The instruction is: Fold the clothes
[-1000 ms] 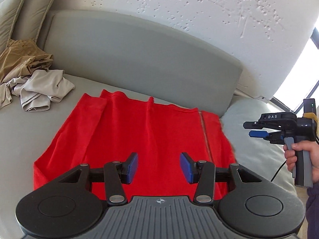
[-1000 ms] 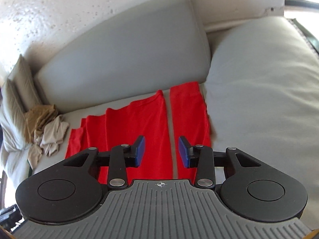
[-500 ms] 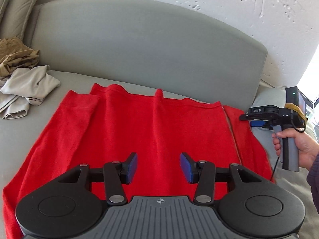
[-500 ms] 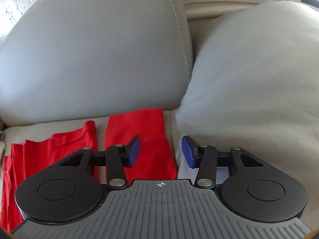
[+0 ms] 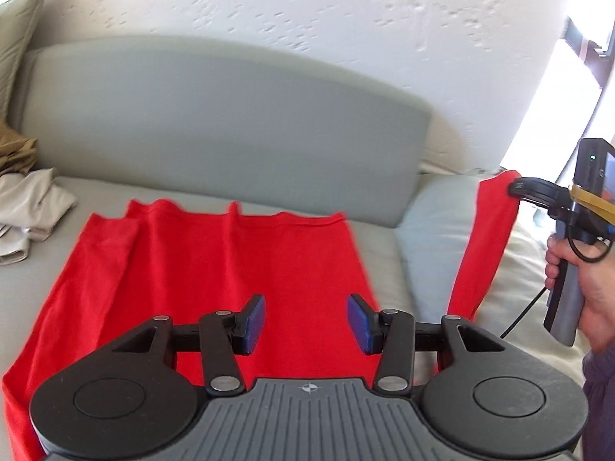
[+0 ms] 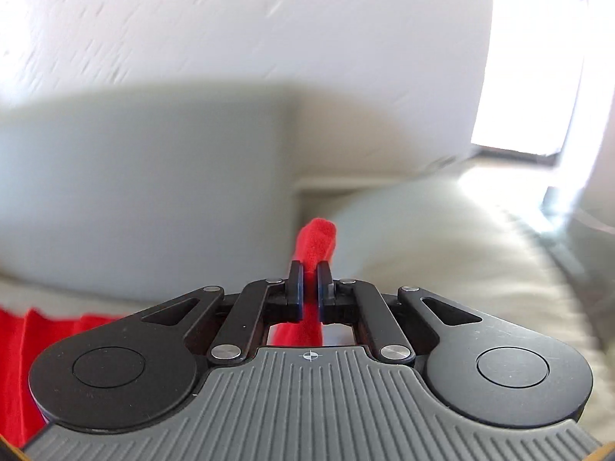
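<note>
Right gripper (image 6: 310, 288) fingers pinched on red garment (image 5: 215, 269) edge, strip lifted off sofa (image 5: 215, 130). Left gripper (image 5: 306, 320) fingers wide apart, empty, garment body flat just beyond.

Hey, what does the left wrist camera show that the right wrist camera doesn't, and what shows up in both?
Only the left wrist view shows the left tool open above the spread part of the red garment, the crumpled beige clothes at the left, and the hand gripping the right tool's handle. Only the right wrist view shows the right tool shut on the garment, a red tip poking out past its pads. Both show the red garment, the grey sofa back, the pale cushion and the textured white wall.
</note>
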The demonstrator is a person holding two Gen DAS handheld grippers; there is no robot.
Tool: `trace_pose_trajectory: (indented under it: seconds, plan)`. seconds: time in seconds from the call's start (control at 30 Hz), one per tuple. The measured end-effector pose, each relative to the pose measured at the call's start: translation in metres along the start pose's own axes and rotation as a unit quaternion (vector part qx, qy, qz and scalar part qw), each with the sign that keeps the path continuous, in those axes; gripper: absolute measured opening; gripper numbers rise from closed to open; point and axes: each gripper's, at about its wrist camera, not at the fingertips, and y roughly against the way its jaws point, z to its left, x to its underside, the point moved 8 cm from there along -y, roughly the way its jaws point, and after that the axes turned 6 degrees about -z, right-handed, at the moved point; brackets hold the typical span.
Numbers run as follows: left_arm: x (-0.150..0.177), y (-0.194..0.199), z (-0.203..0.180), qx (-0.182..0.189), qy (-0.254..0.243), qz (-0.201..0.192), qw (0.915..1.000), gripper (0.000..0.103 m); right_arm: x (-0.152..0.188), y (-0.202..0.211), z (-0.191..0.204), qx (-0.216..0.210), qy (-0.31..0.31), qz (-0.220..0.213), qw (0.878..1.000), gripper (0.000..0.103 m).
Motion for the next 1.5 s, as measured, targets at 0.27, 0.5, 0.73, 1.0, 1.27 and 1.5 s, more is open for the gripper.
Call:
trace_pose_trajectory:
  seconds: [0.27,0.5,0.73,1.0,1.27,1.5]
  plan:
    - [-0.01,0.026,-0.072,0.107,-0.023,-0.006,0.994,0.045,-0.04,0.132,-0.098,0.265,0.055,-0.133,0.954,0.006]
    - [-0.003,0.007,-0.067,0.079,-0.013,0.021,0.9965,0.045,0.005,0.026,-0.084,0.263,0.197,0.06,0.942,0.041]
    - [-0.014,0.018,-0.04,0.042,0.031,0.026,0.9983,0.045,0.01,0.01,-0.105,0.061,-0.058,0.112,0.99,0.067]
    - [-0.008,0.012,-0.096,0.114,0.089,0.049,0.9882,0.045,0.0,0.024,-0.248,0.07,-0.185,0.061,0.978,0.045]
    - [0.009,-0.002,-0.147,0.123,0.04,0.066,0.9894,0.045,0.063,-0.056,-0.257,-0.07,-0.296,0.182,0.935,0.037]
    - [0.011,0.0,-0.16,0.12,0.024,0.059,0.9907,0.045,0.066,-0.073,-0.244,-0.099,-0.265,0.154,0.947,0.005]
